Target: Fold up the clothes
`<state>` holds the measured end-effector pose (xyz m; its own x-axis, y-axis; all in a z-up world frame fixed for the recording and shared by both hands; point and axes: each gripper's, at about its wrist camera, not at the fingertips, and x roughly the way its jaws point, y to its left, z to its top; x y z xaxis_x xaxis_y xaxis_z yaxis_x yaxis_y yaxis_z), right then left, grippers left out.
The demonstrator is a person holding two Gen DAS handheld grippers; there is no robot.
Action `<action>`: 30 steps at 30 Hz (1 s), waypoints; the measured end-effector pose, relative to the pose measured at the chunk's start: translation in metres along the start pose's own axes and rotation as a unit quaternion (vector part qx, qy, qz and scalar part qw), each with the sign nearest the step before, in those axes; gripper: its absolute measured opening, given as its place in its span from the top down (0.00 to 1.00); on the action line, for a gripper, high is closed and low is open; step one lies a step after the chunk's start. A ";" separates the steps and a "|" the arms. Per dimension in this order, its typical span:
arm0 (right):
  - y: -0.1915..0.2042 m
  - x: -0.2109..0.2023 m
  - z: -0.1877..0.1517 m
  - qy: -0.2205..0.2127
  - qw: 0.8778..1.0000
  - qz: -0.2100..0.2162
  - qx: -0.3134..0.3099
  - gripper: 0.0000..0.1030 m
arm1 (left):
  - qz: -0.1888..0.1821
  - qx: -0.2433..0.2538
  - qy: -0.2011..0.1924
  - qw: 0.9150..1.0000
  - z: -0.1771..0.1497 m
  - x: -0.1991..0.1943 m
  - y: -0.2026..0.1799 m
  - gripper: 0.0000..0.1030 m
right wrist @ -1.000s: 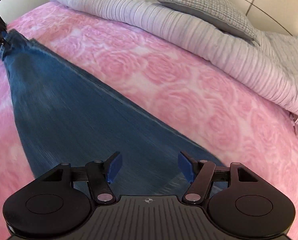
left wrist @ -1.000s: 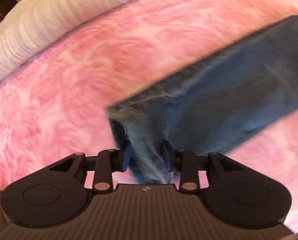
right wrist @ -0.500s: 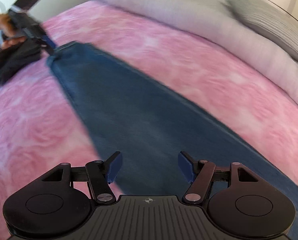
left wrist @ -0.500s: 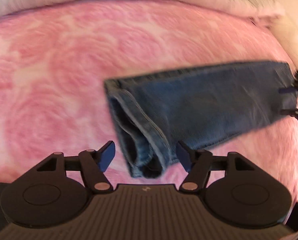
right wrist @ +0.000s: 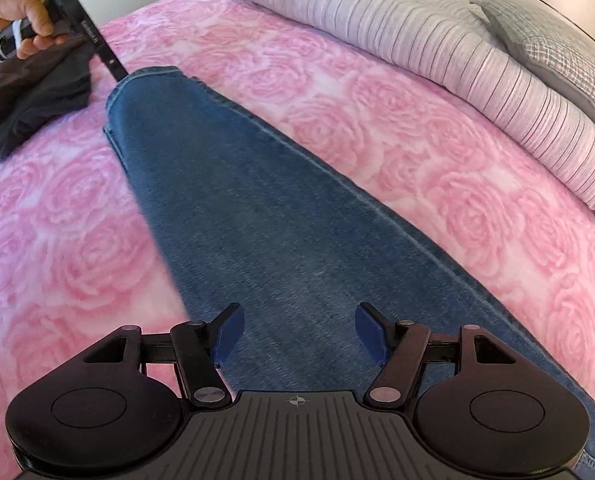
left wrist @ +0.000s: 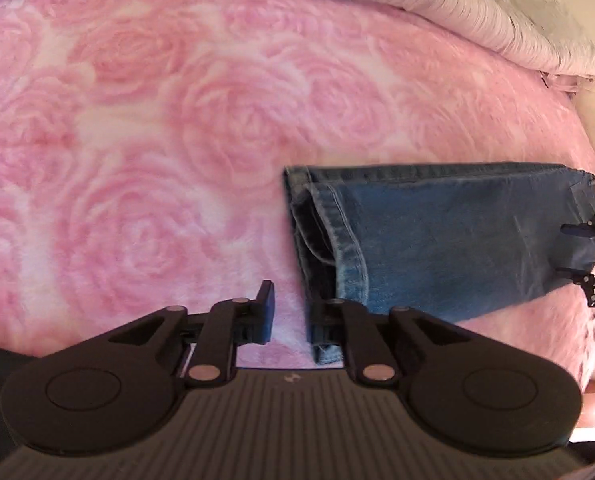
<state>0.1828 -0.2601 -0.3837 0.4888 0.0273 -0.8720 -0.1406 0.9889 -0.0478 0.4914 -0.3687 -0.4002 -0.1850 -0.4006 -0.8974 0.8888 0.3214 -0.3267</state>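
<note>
Jeans point(right wrist: 257, 208) lie flat along the near edge of the pink rose blanket point(left wrist: 177, 120). My right gripper point(right wrist: 299, 336) hovers over them, fingers apart. My left gripper point(left wrist: 293, 312) sits at the hem end, fingers slightly apart, gripping nothing. Beyond, a striped duvet point(right wrist: 437, 28) lines the bed's far edge.

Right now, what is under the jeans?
The jeans lie flat on the pink rose blanket, which shows all around them. Whatever sits directly beneath the denim is covered.
</note>
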 end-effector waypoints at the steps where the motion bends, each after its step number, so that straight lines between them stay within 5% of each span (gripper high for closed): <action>1: -0.003 0.002 0.002 -0.002 1.000 0.001 -0.002 0.37 | -0.001 -0.001 -0.008 1.000 0.002 -0.002 0.000 0.70; 7: -0.030 0.031 0.030 -0.018 0.999 0.003 -0.028 0.37 | -0.019 -0.001 -0.008 1.000 0.029 0.028 -0.004 0.69; 11: -0.046 0.065 0.061 -0.030 0.998 0.012 -0.048 0.38 | -0.026 0.013 0.004 1.000 0.034 0.047 -0.008 0.88; 12: -0.045 0.075 0.067 -0.024 0.998 0.017 -0.064 0.43 | -0.019 0.024 0.002 1.000 0.033 0.045 -0.010 1.00; 15: -0.044 0.102 0.079 0.004 0.995 0.038 -0.096 0.80 | -0.025 0.030 -0.010 0.999 0.027 0.031 -0.013 1.00; 18: -0.043 0.103 0.084 0.018 0.994 0.048 -0.101 0.97 | -0.027 0.035 -0.048 0.998 0.024 0.009 -0.016 1.00; 21: -0.050 0.085 0.093 0.001 0.995 0.044 -0.093 0.97 | -0.026 0.028 -0.082 0.996 0.029 0.000 -0.011 1.00; 28: -0.061 0.113 0.101 0.015 0.995 0.037 -0.092 0.97 | -0.021 0.003 -0.074 0.997 0.029 0.018 0.000 0.99; 30: -0.059 0.107 0.099 0.004 0.996 0.023 -0.081 0.97 | -0.016 0.006 -0.077 0.997 0.019 0.011 -0.001 0.89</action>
<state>0.3285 -0.3015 -0.4260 0.4718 0.0701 -0.8789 -0.3006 0.9499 -0.0855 0.4969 -0.3895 -0.4038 -0.1477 -0.5386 -0.8295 0.8887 0.2959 -0.3503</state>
